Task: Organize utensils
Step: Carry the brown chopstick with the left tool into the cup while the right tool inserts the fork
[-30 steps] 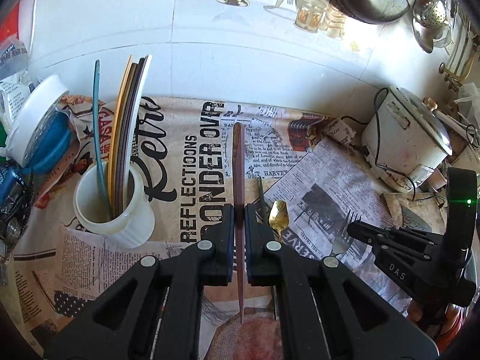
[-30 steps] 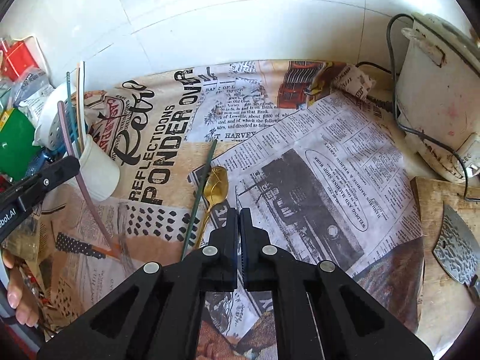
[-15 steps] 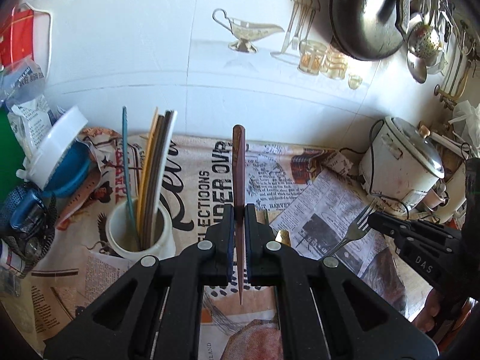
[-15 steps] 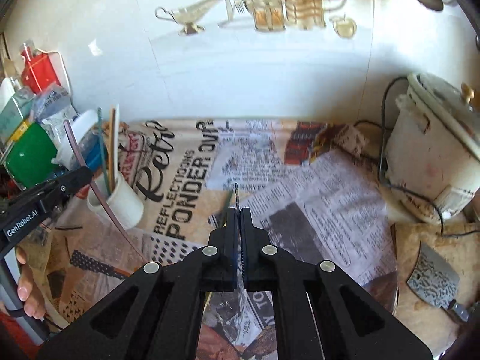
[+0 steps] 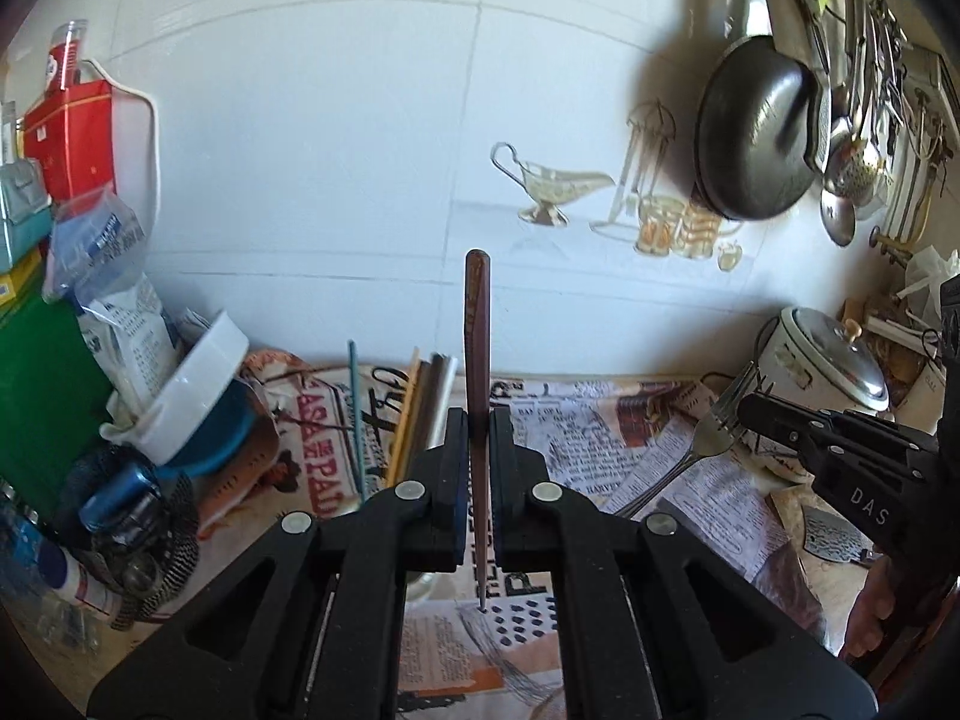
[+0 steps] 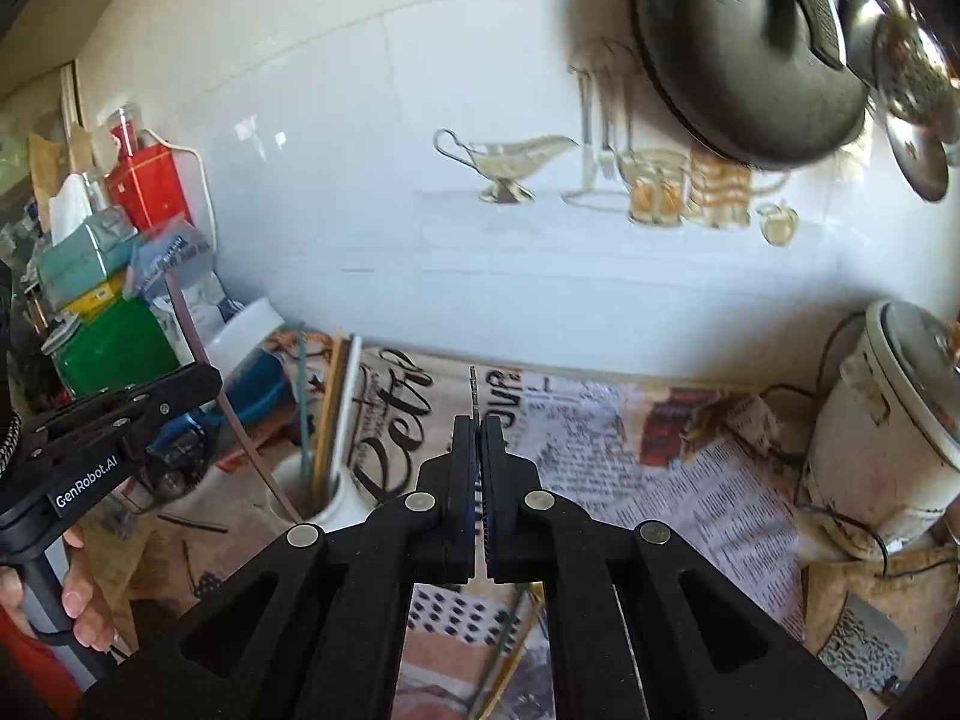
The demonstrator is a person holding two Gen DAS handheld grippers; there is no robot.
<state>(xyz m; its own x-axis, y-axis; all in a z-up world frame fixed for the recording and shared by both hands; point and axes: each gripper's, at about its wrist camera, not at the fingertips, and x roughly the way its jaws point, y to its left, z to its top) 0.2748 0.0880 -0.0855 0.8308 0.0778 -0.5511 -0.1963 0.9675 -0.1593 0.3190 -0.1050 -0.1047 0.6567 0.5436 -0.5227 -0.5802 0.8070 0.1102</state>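
Note:
My left gripper (image 5: pixel 478 420) is shut on a slim brown stick (image 5: pixel 477 324), which stands upright between the pads and pokes out above and below them. In the right wrist view that left gripper (image 6: pixel 210 378) holds the brown stick (image 6: pixel 192 324) slanted, its lower end near the white cup (image 6: pixel 345 507). The cup holds several upright sticks (image 6: pixel 333 414). My right gripper (image 6: pixel 478 426) is shut on a metal fork (image 6: pixel 473 387), seen edge-on. The left wrist view shows the fork (image 5: pixel 717 429) held above the newspaper by the right gripper (image 5: pixel 750 408).
Newspaper (image 6: pixel 678 480) covers the counter. A white rice cooker (image 6: pixel 888 420) and a cleaver (image 5: pixel 834 534) are at the right. A black pan (image 5: pixel 756 132) hangs on the tiled wall. Boxes, bags and a blue bowl (image 5: pixel 210 450) crowd the left. A green stick (image 6: pixel 501 654) lies below my right gripper.
Both grippers have risen and tipped upward, so more wall shows. The fork has come up off the newspaper in the right gripper. The brown stick rose with the left gripper, toward the cup.

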